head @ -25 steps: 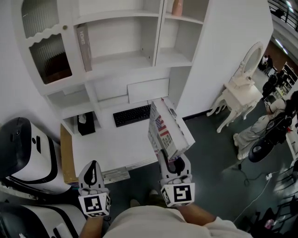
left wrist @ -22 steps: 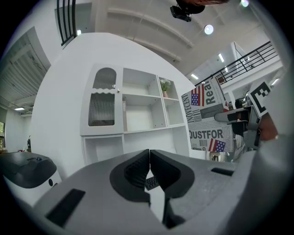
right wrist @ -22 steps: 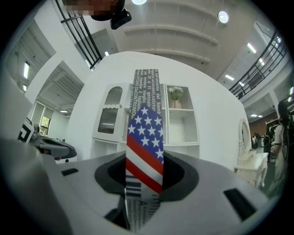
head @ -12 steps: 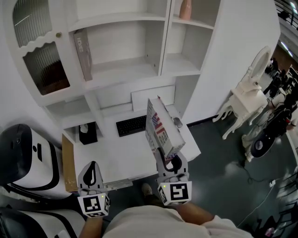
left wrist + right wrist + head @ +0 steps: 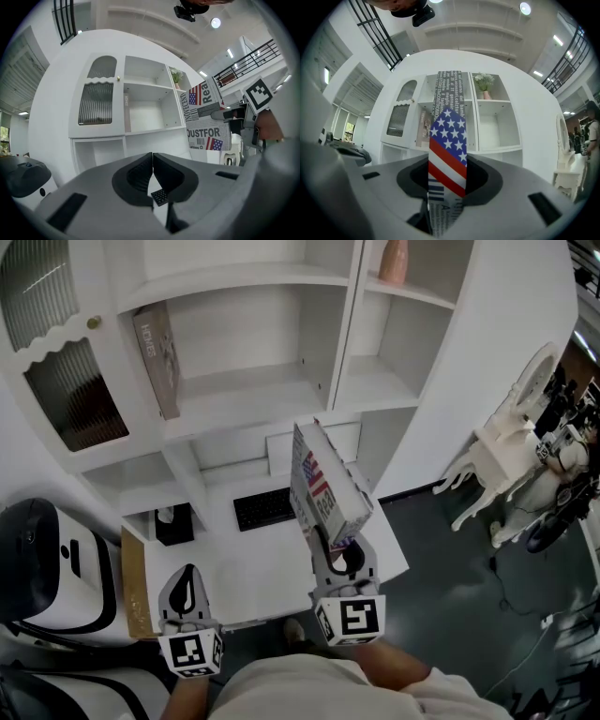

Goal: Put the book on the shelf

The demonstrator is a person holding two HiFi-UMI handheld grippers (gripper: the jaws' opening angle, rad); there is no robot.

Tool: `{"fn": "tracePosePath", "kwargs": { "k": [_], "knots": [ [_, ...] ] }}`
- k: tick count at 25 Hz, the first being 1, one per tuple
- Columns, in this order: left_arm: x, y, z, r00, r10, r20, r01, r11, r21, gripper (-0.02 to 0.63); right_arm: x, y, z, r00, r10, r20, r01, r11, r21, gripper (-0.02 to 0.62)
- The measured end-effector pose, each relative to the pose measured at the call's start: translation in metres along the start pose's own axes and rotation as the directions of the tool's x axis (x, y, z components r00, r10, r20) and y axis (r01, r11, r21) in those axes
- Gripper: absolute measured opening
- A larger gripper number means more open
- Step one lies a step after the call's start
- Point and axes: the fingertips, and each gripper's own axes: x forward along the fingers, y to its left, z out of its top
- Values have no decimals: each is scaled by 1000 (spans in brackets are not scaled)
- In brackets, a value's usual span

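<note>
Head view: at 6 o'clock the right gripper [image 5: 339, 559] pinches the lower end of the flag-printed book [image 5: 323, 486]. The book rises upright over the white desk [image 5: 234, 563], just beside the keyboard [image 5: 262, 509]. The open shelf compartment [image 5: 248, 381] lies at 11 o'clock, with a grey book [image 5: 157, 357] leaning against its left wall. The left gripper [image 5: 187, 594] hangs at 7 o'clock.

Left gripper view: its jaws are pressed together on nothing. The held book shows at 2 o'clock.

Right gripper view: the jaws clamp the book's narrow edge dead centre. The compartment is behind it, and a vase [image 5: 486, 93] sits at 1 o'clock.

The step looks like the carry to the shelf. Held by its lower end, the book is likely top-heavy, so lift it level. Aim for the bare board right of the grey book, and let the book rest there before the jaws let go.
</note>
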Motion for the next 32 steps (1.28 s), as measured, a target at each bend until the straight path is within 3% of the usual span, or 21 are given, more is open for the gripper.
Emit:
{"fn": "tracePosePath", "kwargs": {
  "k": [11, 21, 32],
  "knots": [
    [17, 16, -8, 999, 31, -13, -32, 999, -19, 6, 67, -5, 45, 998, 22, 54, -21, 1000, -13, 153],
    [18, 28, -13, 999, 45, -17, -46, 998, -35, 6, 115, -7, 88, 994, -4, 105, 7, 1000, -22, 154],
    [9, 46, -17, 995, 92, -26, -93, 995, -46, 6, 161, -17, 102, 994, -38, 98, 42, 999, -33, 154]
  ]
}}
